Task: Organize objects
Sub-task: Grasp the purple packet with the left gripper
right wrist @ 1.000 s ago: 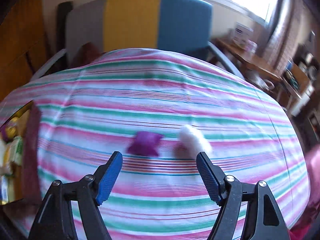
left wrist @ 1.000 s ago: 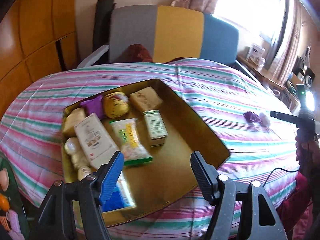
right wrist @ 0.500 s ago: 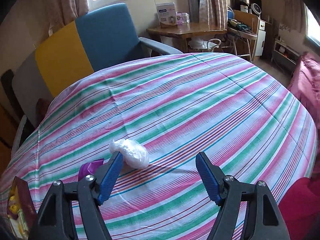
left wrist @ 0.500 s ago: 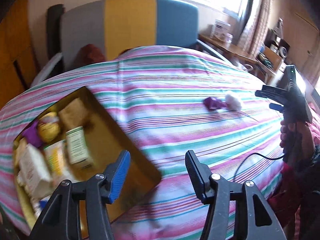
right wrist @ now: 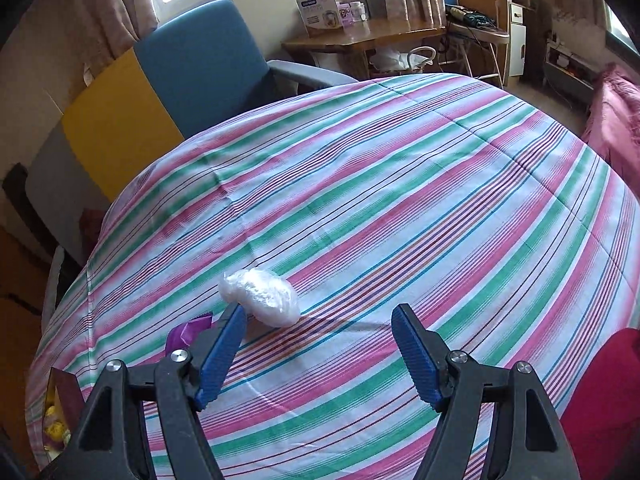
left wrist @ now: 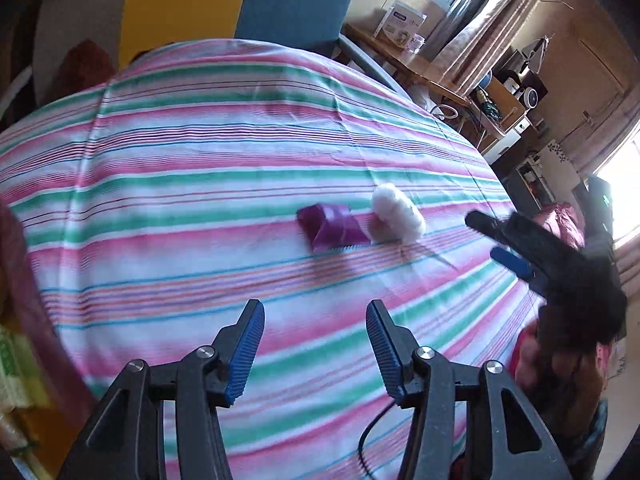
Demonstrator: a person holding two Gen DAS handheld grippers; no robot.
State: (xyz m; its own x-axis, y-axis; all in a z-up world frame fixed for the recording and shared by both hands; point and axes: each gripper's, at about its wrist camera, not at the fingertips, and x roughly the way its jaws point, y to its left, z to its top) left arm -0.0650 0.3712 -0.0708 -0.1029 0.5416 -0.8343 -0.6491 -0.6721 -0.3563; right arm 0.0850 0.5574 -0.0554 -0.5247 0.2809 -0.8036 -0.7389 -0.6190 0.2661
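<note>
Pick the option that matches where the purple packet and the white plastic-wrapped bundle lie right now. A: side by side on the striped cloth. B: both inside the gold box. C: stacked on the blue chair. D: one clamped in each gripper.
A: the purple packet and the white bundle lie next to each other on the striped cloth, ahead of the open left gripper, with nothing between its jaws.

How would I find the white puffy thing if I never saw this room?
Look at the big table under the striped tablecloth, pink, green and white. Out on the bare cloth lie just two small things, side by side. The white crinkly plastic bundle is the pale, rounded one; its neighbour is a flat purple packet.
</note>
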